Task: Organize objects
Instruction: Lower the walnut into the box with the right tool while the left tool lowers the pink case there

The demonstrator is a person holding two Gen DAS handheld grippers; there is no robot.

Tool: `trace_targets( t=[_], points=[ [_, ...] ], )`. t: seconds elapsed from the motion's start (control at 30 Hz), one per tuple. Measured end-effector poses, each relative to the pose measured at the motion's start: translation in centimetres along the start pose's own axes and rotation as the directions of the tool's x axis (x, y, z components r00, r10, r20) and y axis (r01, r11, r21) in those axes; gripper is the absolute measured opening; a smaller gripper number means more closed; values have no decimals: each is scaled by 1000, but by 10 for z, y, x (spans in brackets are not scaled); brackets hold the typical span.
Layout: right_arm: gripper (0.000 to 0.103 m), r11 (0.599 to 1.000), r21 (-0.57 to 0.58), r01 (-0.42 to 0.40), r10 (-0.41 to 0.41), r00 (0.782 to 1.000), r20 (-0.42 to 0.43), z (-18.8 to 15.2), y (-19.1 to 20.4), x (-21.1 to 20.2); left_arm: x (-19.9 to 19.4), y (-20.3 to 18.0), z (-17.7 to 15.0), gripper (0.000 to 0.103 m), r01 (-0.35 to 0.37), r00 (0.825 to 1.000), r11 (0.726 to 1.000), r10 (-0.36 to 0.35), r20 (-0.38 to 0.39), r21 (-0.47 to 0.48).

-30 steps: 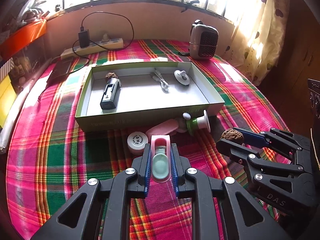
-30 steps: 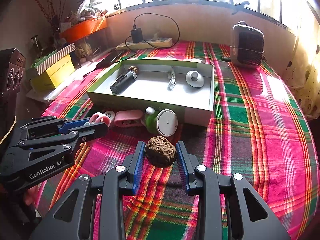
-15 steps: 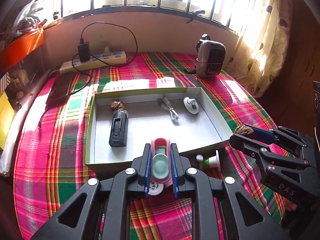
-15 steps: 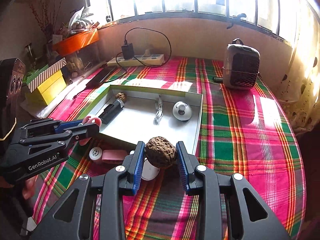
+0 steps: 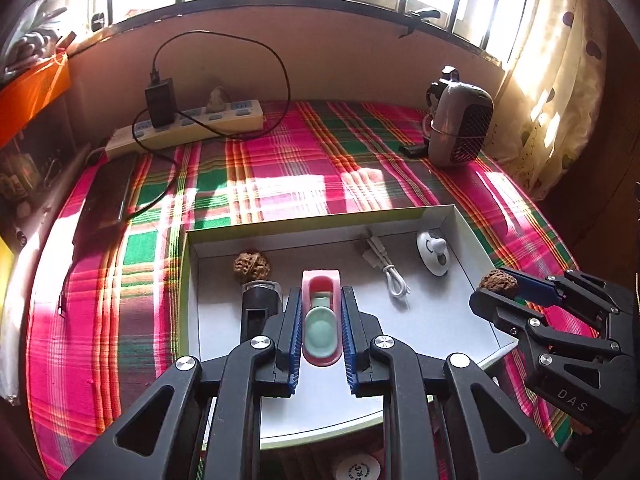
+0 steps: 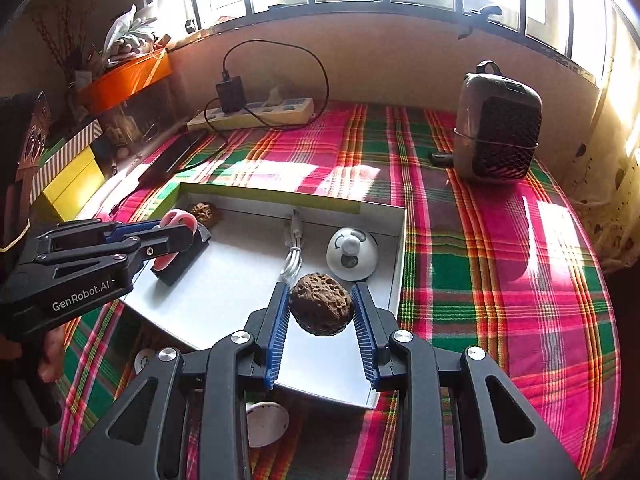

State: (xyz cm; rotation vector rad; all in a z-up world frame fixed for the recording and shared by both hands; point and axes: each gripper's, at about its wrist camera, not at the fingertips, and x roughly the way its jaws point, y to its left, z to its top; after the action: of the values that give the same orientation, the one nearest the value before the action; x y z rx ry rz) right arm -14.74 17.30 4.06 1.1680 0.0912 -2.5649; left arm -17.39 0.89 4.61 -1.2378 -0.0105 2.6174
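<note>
The left gripper [image 5: 320, 322] clamps a pink clip [image 5: 321, 316]; the right gripper [image 6: 320, 312] pinches a walnut [image 6: 321, 309]. Both hang over the white tray [image 5: 440, 328] on a plaid tablecloth [image 6: 500, 280], with a heater [image 6: 498, 128] and power strip [image 5: 188, 130] far, under sunlit windows.

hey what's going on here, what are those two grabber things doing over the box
A person is tidying small items into a shallow white box on a plaid-covered table. The left gripper is shut on a pink and green clip-like item, held over the box above a black device. The right gripper is shut on a walnut, held over the box's near right part. Inside already lie another walnut, a white cable and a white round gadget.
</note>
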Motion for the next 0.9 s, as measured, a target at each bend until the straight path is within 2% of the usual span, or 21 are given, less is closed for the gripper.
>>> trace_targets(
  t=[0.37,0.9],
  points=[
    [33,1000,-5,6,-6,999,-54,4,-4,31,37,4,12,16,-2,998,1000,3,-56,15],
    [33,999,-41,28,-30,997,-69,5,-2,45,55,1,16,16,-25,997,999,28,-72,34]
  ],
)
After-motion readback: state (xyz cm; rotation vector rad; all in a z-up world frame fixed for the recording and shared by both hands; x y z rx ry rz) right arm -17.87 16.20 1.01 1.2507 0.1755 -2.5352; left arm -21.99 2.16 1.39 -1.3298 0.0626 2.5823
